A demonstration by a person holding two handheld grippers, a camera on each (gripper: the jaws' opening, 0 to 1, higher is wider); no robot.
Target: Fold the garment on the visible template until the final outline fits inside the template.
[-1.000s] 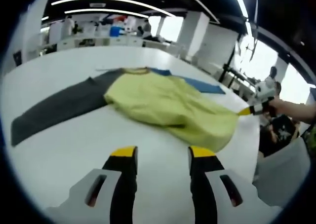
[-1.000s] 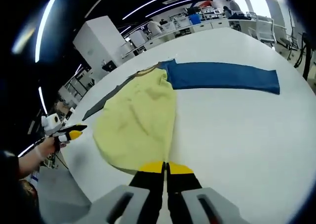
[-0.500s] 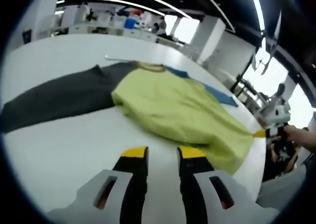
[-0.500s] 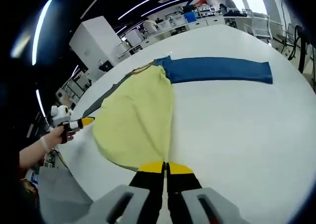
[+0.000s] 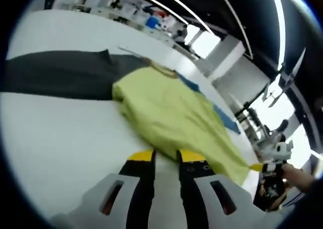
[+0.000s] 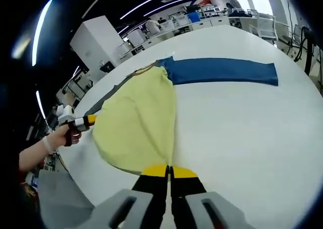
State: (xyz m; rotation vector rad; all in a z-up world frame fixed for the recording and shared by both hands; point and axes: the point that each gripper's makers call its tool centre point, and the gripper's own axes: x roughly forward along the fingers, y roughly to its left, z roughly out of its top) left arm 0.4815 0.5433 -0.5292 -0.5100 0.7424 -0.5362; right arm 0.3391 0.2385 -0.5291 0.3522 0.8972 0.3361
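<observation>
Both jaws at garment (image 6: 135,125) hem

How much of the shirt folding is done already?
Hardly any. The yellow shirt lies spread on the white table, its blue sleeve and dark grey sleeve stretched out flat. The right gripper is pinching the hem, and the left gripper is at the shirt's edge. All the folds are left.

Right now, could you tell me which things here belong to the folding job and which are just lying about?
Job: garment, with its blue sleeve and grey sleeve; left gripper; right gripper; table.

Lying about: background benches; white cabinet.
</observation>
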